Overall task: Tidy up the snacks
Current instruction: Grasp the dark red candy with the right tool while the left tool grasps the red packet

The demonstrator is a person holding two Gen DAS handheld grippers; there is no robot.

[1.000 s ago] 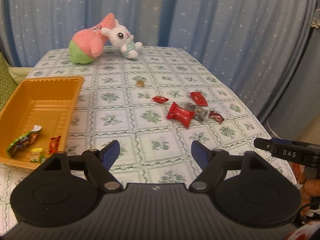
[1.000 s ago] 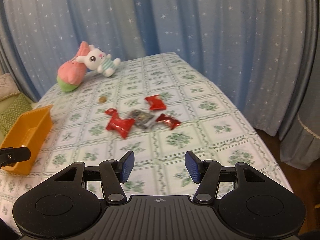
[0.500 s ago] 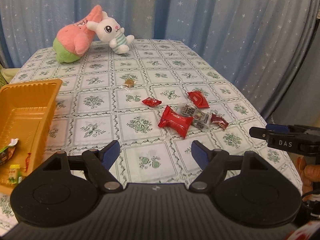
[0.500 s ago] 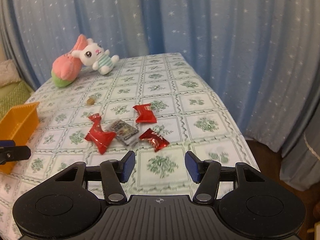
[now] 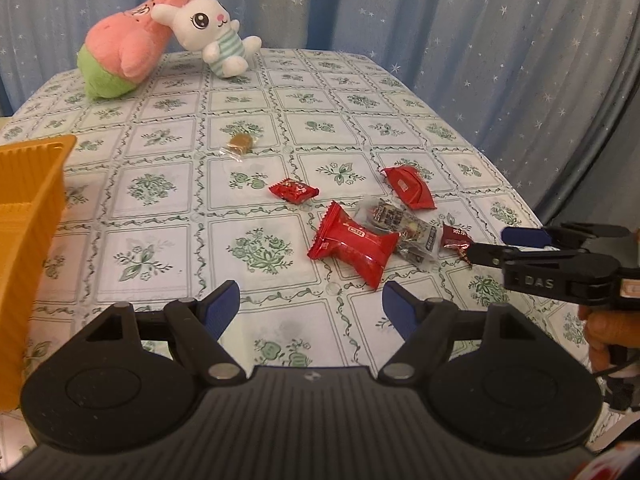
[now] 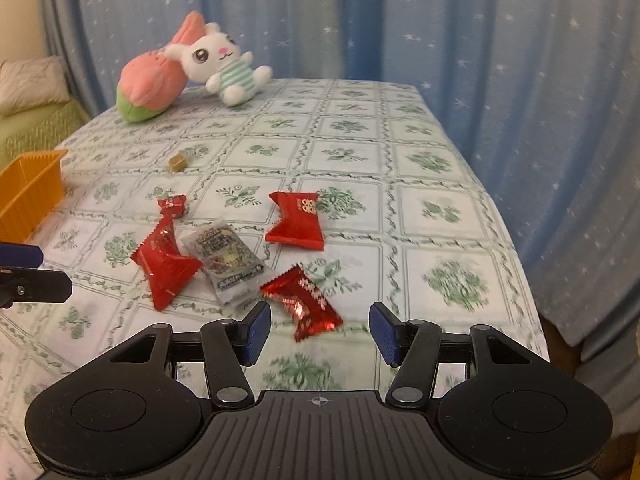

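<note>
Orange plastic tray (image 5: 28, 216) at the far left edge, evidently the collecting bin, well apart from the loose snacks. Further right, near the back: pink plush (image 5: 124, 48) and white rabbit plush (image 5: 212, 36), leaning together, clear of the work. Mid-table: small brown candy (image 5: 239, 143) alone; then small red packet (image 5: 294, 191), large red packet (image 5: 354, 246), clear wrapped bar (image 5: 404, 232) partly overlapping it, square red packet (image 5: 410, 188) behind, and dark red foil packet (image 6: 306, 302) nearest the right edge of the table (image 5: 160, 240). Scattered in one cluster, so probably still awaiting transfer to the tray. Left gripper (image 5: 311, 306): wide open, empty, aimed just short of the large red packet, touching nothing. Right gripper (image 6: 319, 332): partly open, empty, the foil packet lying just ahead between its pads, not yet pinched; likely the next pick.
</note>
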